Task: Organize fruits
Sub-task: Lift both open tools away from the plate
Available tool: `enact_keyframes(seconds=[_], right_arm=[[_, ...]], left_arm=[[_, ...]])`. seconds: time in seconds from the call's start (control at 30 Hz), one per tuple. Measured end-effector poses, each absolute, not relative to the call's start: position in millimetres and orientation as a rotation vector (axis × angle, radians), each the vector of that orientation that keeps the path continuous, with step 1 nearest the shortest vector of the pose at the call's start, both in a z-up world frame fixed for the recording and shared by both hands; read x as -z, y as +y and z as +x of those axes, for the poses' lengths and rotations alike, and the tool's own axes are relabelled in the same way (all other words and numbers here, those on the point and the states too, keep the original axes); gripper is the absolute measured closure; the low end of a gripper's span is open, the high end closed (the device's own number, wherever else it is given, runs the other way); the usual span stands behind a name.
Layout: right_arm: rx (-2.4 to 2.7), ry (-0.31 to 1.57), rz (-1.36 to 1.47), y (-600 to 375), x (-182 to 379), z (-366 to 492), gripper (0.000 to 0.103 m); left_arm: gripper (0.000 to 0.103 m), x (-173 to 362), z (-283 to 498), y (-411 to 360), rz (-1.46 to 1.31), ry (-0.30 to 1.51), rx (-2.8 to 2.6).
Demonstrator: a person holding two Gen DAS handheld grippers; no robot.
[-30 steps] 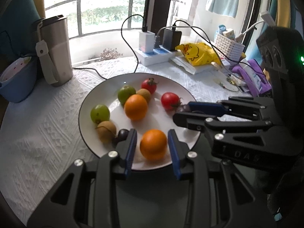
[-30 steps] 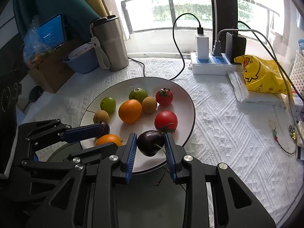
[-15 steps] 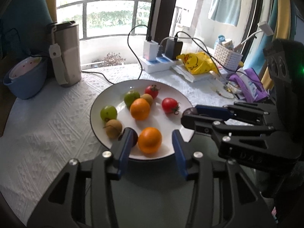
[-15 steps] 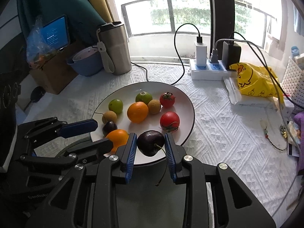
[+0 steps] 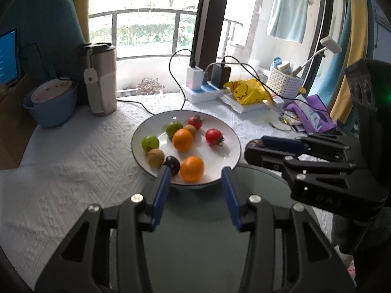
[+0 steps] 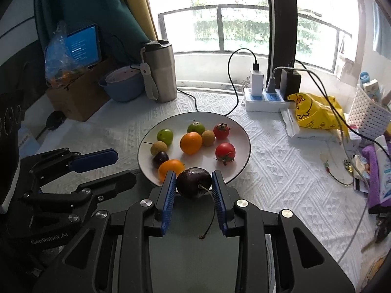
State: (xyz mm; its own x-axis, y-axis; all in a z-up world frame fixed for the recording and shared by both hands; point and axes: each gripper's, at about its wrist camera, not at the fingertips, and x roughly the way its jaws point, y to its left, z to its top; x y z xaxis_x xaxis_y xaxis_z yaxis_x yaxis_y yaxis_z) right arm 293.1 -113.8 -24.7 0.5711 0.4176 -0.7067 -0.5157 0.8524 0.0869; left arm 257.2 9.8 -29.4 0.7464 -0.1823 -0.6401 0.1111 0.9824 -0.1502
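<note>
A white plate (image 5: 221,157) (image 6: 240,134) on the white tablecloth holds two oranges, two red tomatoes, two green fruits, two brown longans and a dark cherry (image 5: 172,164). My left gripper (image 5: 196,171) hovers open just in front of the plate, with the near orange (image 5: 192,168) lying free beyond its pads. My right gripper (image 6: 193,177) is shut on a second dark cherry (image 6: 193,183), whose stem hangs down, above the plate's near edge. In the right wrist view the left gripper (image 6: 123,167) shows at the left. The right gripper (image 5: 254,146) shows at the right of the left wrist view.
Behind the plate stand a steel tumbler (image 5: 100,80), a blue bowl (image 5: 52,105), a power strip (image 6: 265,99) with cables, a yellow bag (image 6: 315,112) and a white basket (image 5: 284,83). Purple cloth and clutter (image 5: 310,114) lie at the right. A dark round surface (image 5: 195,232) lies under the grippers.
Both grippers drew back and up from the plate. The left jaws widened and left the near orange on the plate. The right gripper kept hold of its cherry.
</note>
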Motion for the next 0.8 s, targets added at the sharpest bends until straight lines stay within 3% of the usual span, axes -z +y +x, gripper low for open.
enact_keyframes(seconds=[0.27,0.4,0.8], right_arm=[[-0.54,0.753,-0.141,-115.8,9.4,263.0,0.071],[-0.537,0.74,-0.144,-117.5,5.2,247.6,0.071],[-0.513,0.689,-0.145,-124.1,-16.1,196.4,0.071]], left_arm=[[0.055,17.8,224.7,14.6,-0.116,0.673,0.153],[0.035,11.9,207.6,15.7,-0.113,0.653,0.14],[0.034,-5.2,156.6,11.9,-0.078,0.592,0.108]])
